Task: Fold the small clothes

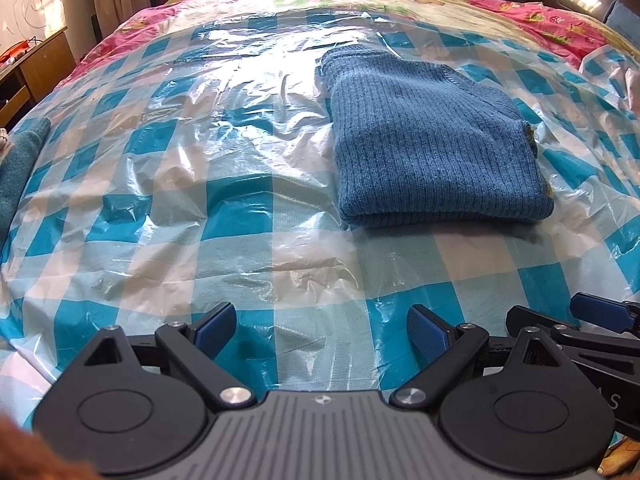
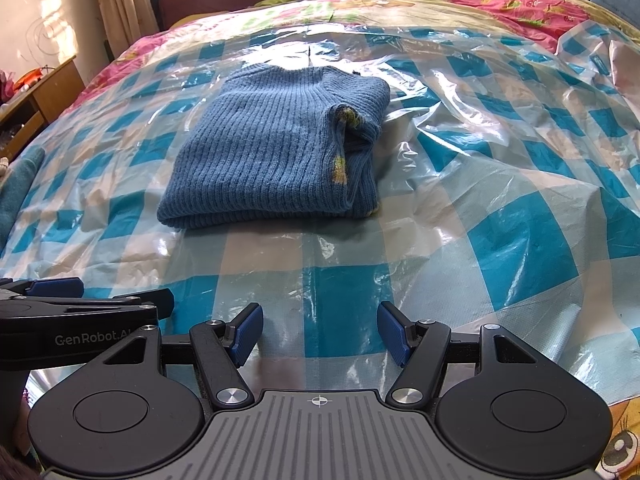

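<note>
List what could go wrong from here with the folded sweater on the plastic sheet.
1. The checked plastic sheet is glossy and wrinkled; nudging the blue sweater may make it slide rather than stay put.
2. The sweater's right edge shows loose layers, so the fold may spring open if caught.
3. Both tools, left and right, are open close side by side; they might bump when reaching in.

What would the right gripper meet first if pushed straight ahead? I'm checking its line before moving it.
Probably the checked plastic sheet, since the open right gripper sits low over it. Further on, the folded blue sweater lies slightly left of that line; depth is hard to judge.
</note>
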Action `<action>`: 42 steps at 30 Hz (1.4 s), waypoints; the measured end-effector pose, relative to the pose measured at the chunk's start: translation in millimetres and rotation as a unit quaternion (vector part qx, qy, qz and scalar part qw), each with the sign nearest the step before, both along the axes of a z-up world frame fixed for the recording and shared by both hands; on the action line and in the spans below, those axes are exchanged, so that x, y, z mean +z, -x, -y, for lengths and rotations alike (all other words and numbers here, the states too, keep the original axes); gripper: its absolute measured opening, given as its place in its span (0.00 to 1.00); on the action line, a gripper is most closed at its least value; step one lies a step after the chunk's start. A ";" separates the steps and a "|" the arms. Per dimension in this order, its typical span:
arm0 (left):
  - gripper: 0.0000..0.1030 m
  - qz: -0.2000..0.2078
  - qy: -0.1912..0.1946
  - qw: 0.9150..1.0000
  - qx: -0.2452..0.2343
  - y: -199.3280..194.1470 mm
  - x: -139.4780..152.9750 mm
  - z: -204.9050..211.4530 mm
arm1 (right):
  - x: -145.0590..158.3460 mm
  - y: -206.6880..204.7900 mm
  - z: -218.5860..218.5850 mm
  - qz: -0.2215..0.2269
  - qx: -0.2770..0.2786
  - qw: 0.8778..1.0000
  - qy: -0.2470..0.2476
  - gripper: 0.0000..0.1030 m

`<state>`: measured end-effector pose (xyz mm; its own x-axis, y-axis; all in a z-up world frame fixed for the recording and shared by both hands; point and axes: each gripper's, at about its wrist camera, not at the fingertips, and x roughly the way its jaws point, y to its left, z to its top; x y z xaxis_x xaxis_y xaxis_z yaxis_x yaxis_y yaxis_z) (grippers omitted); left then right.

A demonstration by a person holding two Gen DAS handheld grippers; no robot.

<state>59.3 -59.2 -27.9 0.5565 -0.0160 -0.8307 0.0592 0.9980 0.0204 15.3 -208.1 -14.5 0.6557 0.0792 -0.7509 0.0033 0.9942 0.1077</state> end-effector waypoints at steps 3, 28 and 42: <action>0.93 -0.001 -0.001 1.000 0.000 0.1 -0.1 0.1 | -0.1 0.1 -0.1 0.000 0.000 1.000 0.001 0.62; 0.93 0.005 -0.008 1.000 -0.004 -1.6 1.0 1.8 | 1.8 -0.1 -1.6 0.004 -0.002 1.000 0.017 0.62; 0.93 0.019 -0.010 1.000 -0.007 -19.1 16.2 6.1 | 16.5 -9.2 -1.2 0.025 -0.008 0.999 0.020 0.62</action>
<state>78.4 -65.3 -11.7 0.5876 -0.0078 -0.8091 0.0713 0.9966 0.0421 24.5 -207.0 2.1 0.6929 0.0394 -0.7199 0.0140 0.9976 0.0681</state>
